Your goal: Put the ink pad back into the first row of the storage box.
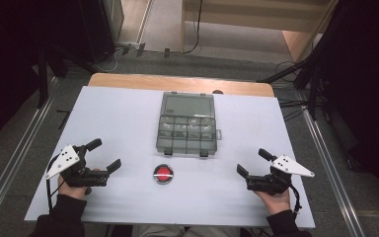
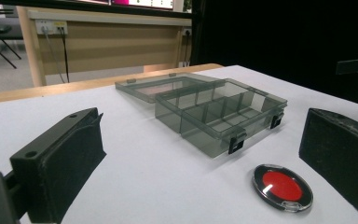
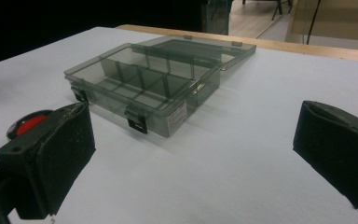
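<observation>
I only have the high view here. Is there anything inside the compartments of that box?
Observer: The left gripper view looks in over the wall of the box. The compartments look empty.
Operator: Is there anything on its sides?
Observer: The right gripper view shows a small white label on one side wall, next to a black latch.
Operator: And the red disc?
Observer: Up close, the disc lies flat. It has a red face in a dark ring, and its edge looks like clear plastic.

left gripper (image 1: 103,155) jaws apart; right gripper (image 1: 253,162) likewise
</observation>
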The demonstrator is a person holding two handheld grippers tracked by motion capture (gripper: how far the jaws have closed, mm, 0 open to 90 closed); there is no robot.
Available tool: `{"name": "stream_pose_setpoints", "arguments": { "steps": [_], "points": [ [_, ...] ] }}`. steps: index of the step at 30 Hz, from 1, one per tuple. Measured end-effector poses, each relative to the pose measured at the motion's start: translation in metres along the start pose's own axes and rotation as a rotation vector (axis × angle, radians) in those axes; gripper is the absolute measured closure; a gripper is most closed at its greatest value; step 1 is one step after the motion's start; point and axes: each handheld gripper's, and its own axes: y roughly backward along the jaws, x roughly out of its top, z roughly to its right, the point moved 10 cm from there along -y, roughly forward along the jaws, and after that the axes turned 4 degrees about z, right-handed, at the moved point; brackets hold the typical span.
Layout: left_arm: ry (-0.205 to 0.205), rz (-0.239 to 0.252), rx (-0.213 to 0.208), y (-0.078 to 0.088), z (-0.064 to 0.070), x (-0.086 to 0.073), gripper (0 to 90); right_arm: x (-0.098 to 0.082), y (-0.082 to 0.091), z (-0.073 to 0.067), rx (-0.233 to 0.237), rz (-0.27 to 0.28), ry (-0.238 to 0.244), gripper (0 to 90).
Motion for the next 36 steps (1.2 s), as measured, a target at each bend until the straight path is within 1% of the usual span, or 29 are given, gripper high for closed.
{"name": "stream_pose_setpoints", "arguments": {
  "steps": [11, 14, 29, 31, 32, 33, 36],
  "points": [
    [0.001, -0.003, -0.004, 0.0, 0.001, 0.0, 0.0, -0.008, -0.006, -0.008, 0.031, -0.045, 0.025, 0.0],
    [0.002, -0.003, -0.005, -0.001, 0.001, 0.0, 0.0, -0.011, -0.008, -0.011, 0.042, -0.07, 0.026, 0.0],
    [0.001, -0.003, -0.008, -0.001, 0.001, 0.0, 0.0, -0.019, -0.014, -0.021, 0.074, -0.12, 0.051, 0.0],
    [0.002, -0.003, -0.008, -0.001, 0.001, 0.0, 0.0, -0.021, -0.015, -0.023, 0.079, -0.128, 0.054, 0.0],
    [0.003, -0.003, -0.01, -0.001, 0.002, -0.001, 0.0, -0.022, -0.016, -0.025, 0.087, -0.143, 0.054, 0.0],
    [0.003, -0.003, -0.01, -0.001, 0.002, -0.001, 0.0, -0.022, -0.016, -0.025, 0.087, -0.143, 0.054, 0.0],
    [0.004, -0.003, -0.011, -0.001, 0.002, 0.0, 0.0, -0.025, -0.019, -0.031, 0.105, -0.163, 0.06, 0.0]
  ]
}}
